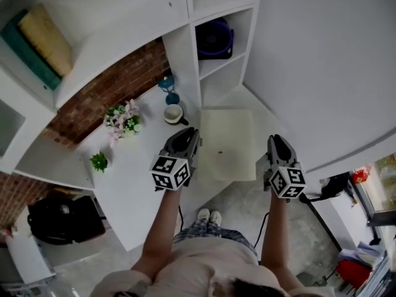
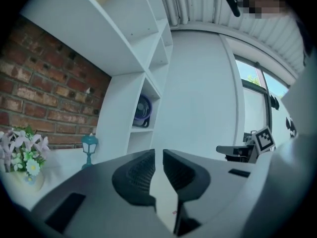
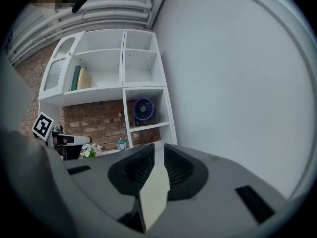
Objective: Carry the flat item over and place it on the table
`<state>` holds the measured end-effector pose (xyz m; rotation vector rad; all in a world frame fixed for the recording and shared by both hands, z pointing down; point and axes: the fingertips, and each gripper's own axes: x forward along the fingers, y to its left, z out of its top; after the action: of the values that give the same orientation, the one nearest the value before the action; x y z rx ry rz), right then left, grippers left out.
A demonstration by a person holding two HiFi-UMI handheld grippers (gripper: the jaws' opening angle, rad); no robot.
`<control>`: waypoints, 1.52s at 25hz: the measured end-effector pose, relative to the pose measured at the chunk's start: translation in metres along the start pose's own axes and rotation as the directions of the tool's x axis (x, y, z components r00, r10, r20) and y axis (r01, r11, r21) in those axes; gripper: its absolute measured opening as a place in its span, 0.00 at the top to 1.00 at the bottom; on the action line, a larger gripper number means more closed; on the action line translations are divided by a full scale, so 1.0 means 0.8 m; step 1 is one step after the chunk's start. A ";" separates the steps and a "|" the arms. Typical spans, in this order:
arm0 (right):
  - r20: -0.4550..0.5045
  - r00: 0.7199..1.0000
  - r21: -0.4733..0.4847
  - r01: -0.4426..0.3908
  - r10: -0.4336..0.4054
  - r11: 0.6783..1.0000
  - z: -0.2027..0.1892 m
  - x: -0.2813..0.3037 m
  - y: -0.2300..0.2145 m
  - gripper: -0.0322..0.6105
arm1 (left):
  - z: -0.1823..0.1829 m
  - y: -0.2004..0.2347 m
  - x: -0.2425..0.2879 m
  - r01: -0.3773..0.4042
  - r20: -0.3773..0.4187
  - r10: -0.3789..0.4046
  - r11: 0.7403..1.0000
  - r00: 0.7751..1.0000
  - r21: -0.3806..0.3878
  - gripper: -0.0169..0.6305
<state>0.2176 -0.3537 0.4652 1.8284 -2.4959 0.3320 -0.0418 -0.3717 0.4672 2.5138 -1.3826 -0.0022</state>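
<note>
A pale, flat square board (image 1: 226, 142) hangs level between my two grippers, just right of the white table (image 1: 133, 178). My left gripper (image 1: 193, 142) is shut on the board's left edge. My right gripper (image 1: 273, 148) is shut on its right edge. In the left gripper view the board (image 2: 163, 205) runs as a thin pale sheet between the dark pads of the left gripper (image 2: 158, 157). The right gripper view has the right gripper (image 3: 158, 156) clamped on the board's edge (image 3: 154, 192) the same way.
On the table stand a pot of flowers (image 1: 124, 120), a small green plant (image 1: 99, 161), a mug (image 1: 174, 113) and a teal lantern (image 1: 167, 85). A white shelf unit behind holds a purple fan (image 1: 215, 39). A wall rises at the right; a black bag (image 1: 59, 218) lies on the floor.
</note>
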 end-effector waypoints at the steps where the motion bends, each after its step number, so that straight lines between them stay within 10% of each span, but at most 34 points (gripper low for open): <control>1: 0.022 1.000 -0.013 0.010 -0.010 1.000 0.007 -0.008 0.001 0.84 | 0.005 -0.004 -0.006 0.000 0.020 0.000 1.000 1.000 0.005 0.88; 18: 0.222 0.971 -0.097 0.109 -0.085 0.989 0.067 -0.090 0.008 0.92 | 0.047 -0.030 -0.069 -0.014 0.145 0.008 0.999 0.989 0.041 0.93; 38: 0.194 0.971 -0.101 0.158 -0.137 0.982 0.055 -0.087 -0.006 0.93 | 0.040 -0.021 -0.066 -0.018 0.123 0.016 1.000 0.992 0.017 0.93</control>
<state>0.2484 -0.2979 0.4129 2.0696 -2.4117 0.0100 -0.0609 -0.3271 0.4258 2.5550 -1.4563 -0.1443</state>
